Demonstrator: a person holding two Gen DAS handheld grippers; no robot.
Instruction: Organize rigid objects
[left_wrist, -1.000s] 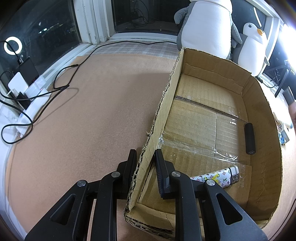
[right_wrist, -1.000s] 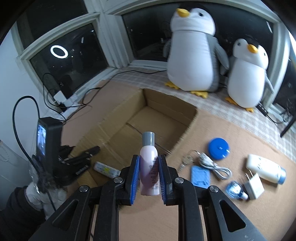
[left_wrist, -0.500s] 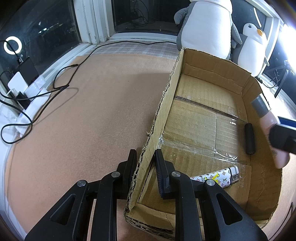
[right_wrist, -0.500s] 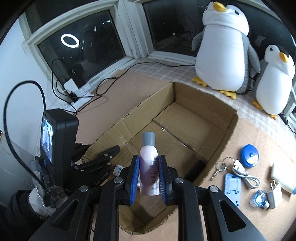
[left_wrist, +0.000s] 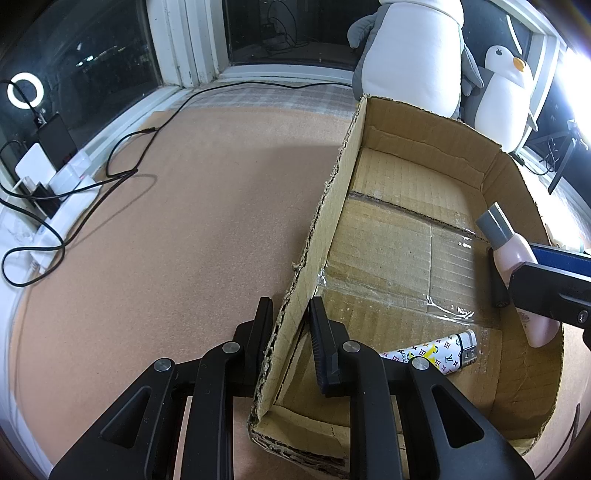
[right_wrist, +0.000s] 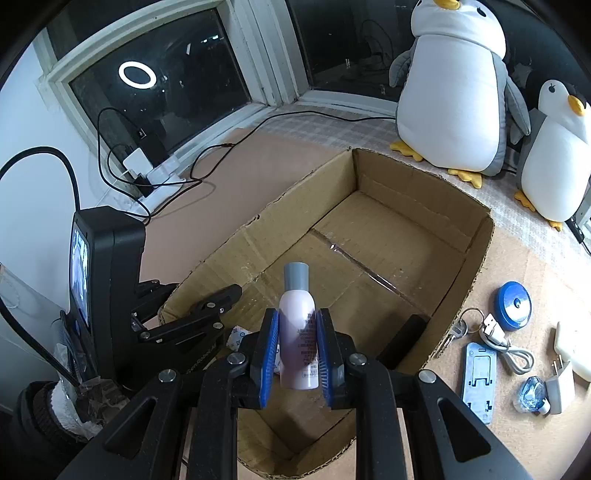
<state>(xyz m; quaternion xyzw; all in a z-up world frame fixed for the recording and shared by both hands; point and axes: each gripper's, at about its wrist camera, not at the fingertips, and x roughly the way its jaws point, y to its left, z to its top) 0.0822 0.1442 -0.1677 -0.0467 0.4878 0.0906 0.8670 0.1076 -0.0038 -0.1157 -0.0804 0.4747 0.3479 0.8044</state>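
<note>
Brown cork flooring runs under the cardboard box (right_wrist: 476, 258) by the window. Your left tongs (left_wrist: 288, 325) are clamped tight on its side wall, steadying it. Your right tongs (right_wrist: 295, 354) pinch the pink bottle (right_wrist: 297, 332) around its middle, hanging above the box floor. It looks light, stiff and smooth-sided, so it may slip; grip mid-body, below the grey cap.

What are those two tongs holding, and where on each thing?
Right tongs grip the pink bottle around its body. Left tongs pinch the cardboard box's side wall near a corner.
</note>
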